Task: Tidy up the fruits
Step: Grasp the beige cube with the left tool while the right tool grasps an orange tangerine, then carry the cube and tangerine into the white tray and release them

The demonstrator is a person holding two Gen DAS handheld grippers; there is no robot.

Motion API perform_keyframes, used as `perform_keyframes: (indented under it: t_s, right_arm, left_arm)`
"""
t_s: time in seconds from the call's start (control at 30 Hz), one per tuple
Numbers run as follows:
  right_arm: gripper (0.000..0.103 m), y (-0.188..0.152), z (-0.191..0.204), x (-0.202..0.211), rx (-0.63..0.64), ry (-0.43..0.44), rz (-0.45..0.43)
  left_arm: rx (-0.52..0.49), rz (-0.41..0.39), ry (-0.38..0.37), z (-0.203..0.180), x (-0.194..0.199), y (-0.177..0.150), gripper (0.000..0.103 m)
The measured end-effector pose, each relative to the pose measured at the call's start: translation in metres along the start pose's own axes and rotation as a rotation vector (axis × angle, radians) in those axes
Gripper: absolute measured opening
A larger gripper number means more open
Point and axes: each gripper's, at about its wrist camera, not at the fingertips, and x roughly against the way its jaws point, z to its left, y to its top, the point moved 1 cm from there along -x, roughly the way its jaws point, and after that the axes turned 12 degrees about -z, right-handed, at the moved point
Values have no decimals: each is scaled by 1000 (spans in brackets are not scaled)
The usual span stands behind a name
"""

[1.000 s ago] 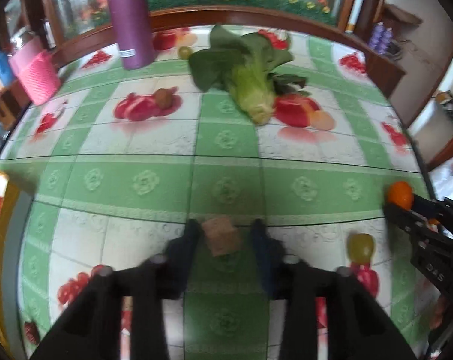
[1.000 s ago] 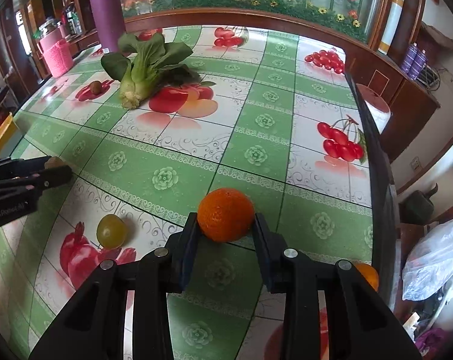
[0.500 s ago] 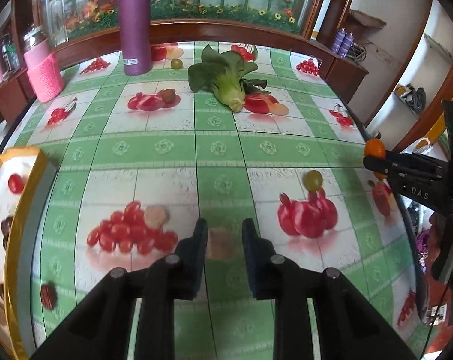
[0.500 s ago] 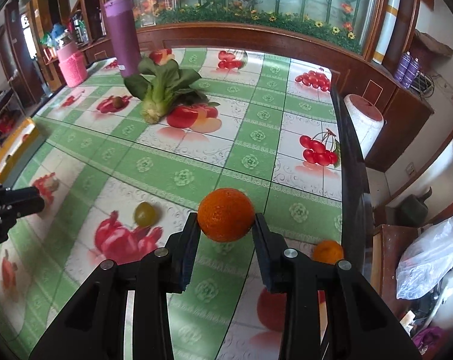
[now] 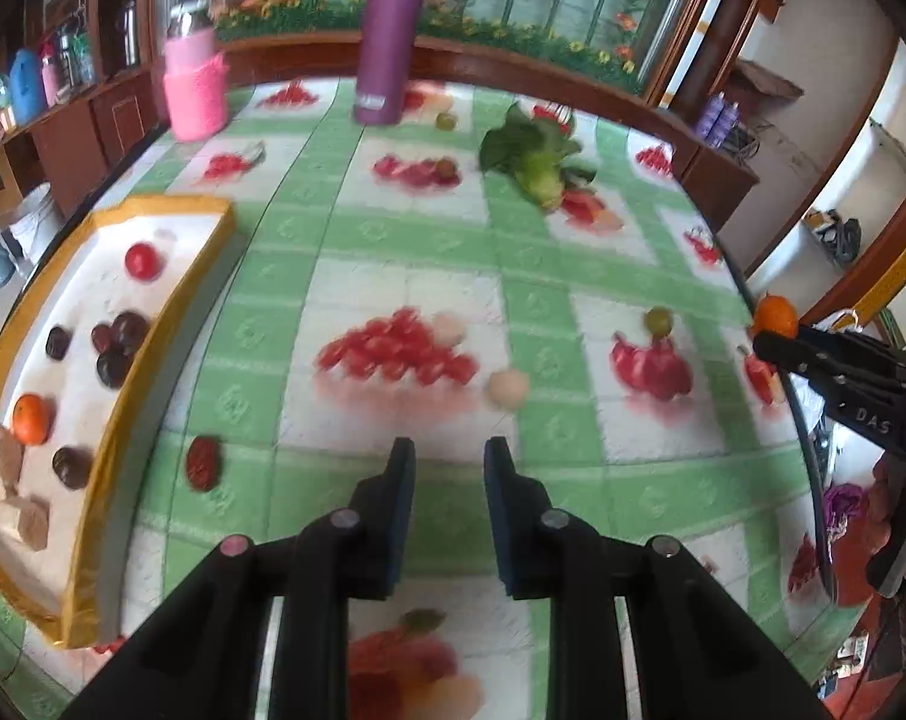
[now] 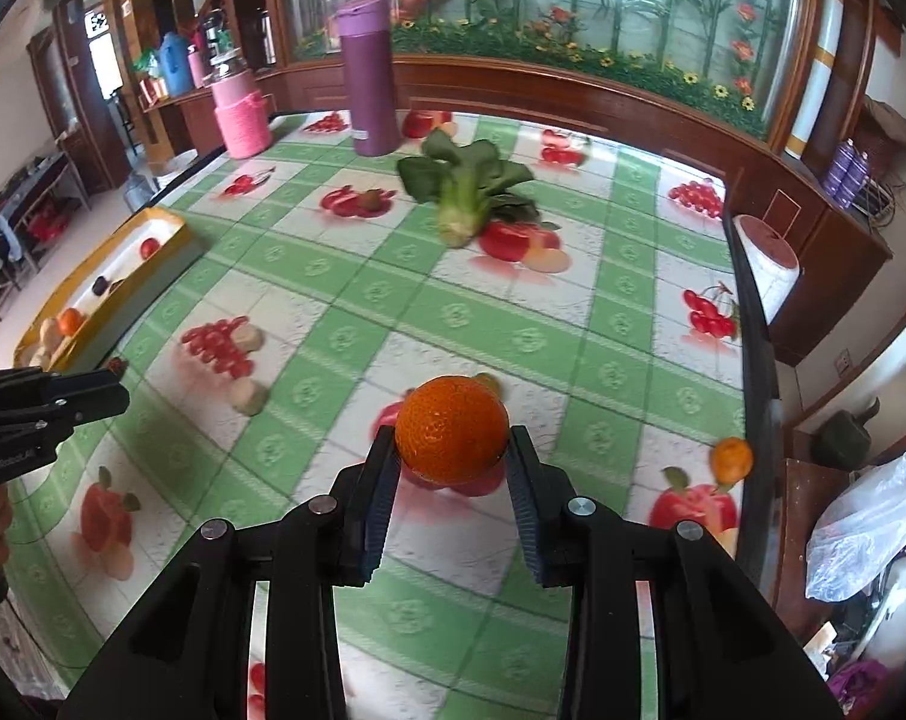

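From the left wrist, the left tool (image 5: 447, 456) hangs released and empty over the glossy green-checked fruit-print counter (image 5: 405, 240), beside a yellow-rimmed white tray (image 5: 165, 312) holding a red tomato (image 5: 142, 261), dark plums (image 5: 117, 348), a small orange (image 5: 30, 418) and tan lumps. From the right wrist, the right tool (image 6: 452, 450) grips a round, pebbly-skinned orange (image 6: 451, 429) above the counter, well apart from the tray at far left.

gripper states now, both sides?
Left hand-held gripper: open, holding nothing.
Right hand-held gripper: closed on the orange.
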Motion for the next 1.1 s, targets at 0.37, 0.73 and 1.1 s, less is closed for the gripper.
perform_keyframes:
  t_s: [0.37,0.73,1.1]
  right_arm:
    - [33,-47,40,-25,33,-3,133]
    - [34,-71,25,-17,7,-23,149]
    - [34,-67,25,-5,10,2,104]
  left_arm:
    - [-61,55,-4,-17,-43,8,81]
    - [-196,48,92,-60,-93,1,27]
    - [-29,19,-26,-23,-29,-9,27]
